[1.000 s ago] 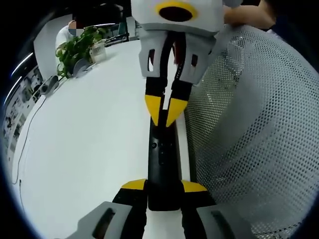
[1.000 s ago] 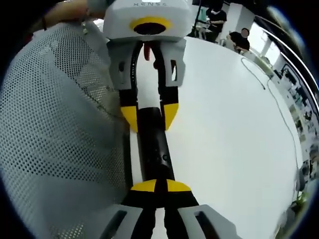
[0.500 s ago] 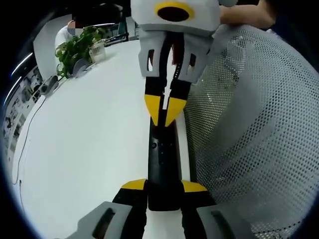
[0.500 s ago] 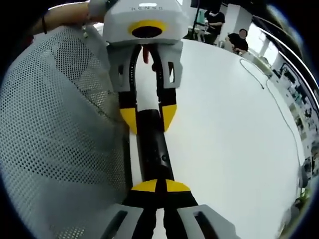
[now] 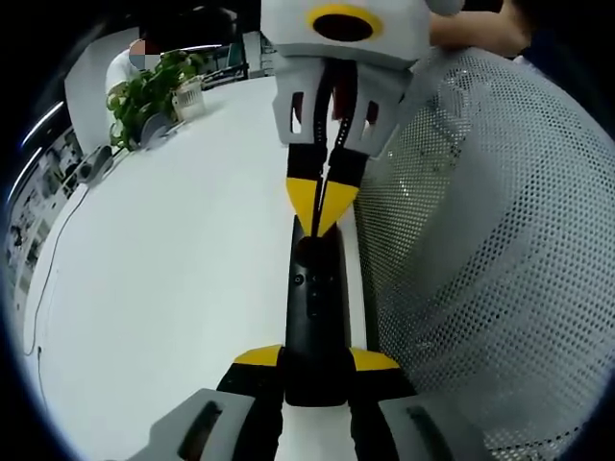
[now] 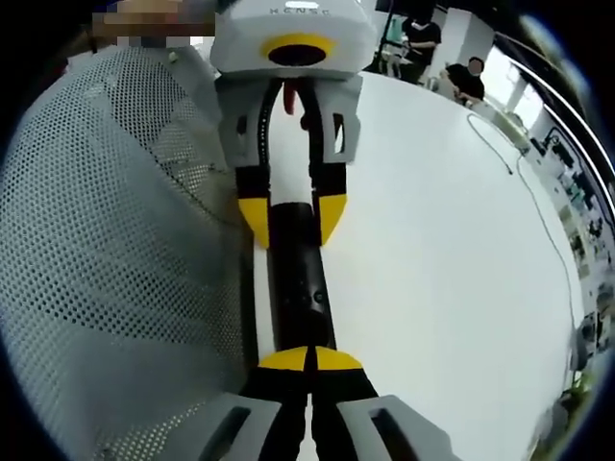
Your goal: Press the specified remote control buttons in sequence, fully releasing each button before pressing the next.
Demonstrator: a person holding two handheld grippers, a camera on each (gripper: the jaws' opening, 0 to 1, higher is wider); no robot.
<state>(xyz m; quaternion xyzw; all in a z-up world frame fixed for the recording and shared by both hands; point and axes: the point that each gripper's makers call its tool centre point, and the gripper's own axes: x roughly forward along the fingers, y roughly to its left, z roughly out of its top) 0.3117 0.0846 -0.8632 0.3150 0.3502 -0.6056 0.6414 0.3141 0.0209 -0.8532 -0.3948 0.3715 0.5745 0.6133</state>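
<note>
I clamp my left gripper (image 5: 314,370) on the long black plastic remote control (image 5: 315,307) to keep it steady on the white tabletop (image 5: 173,259), while my right gripper (image 6: 310,360), fingers together like one pointer, pokes its buttons at frame center.

- A white table (image 5: 173,269) fills the background in both views.
- A white perforated mesh surface (image 5: 490,269) — curved, chair-back-like — rises beside the table edge; it also shows in the right gripper view (image 6: 106,240).
- A green potted plant (image 5: 154,91) stands at the table's far corner.
- A thin cable (image 6: 538,202) trails across the tabletop.
- Seated people (image 6: 461,72) — far off, beyond the table.
</note>
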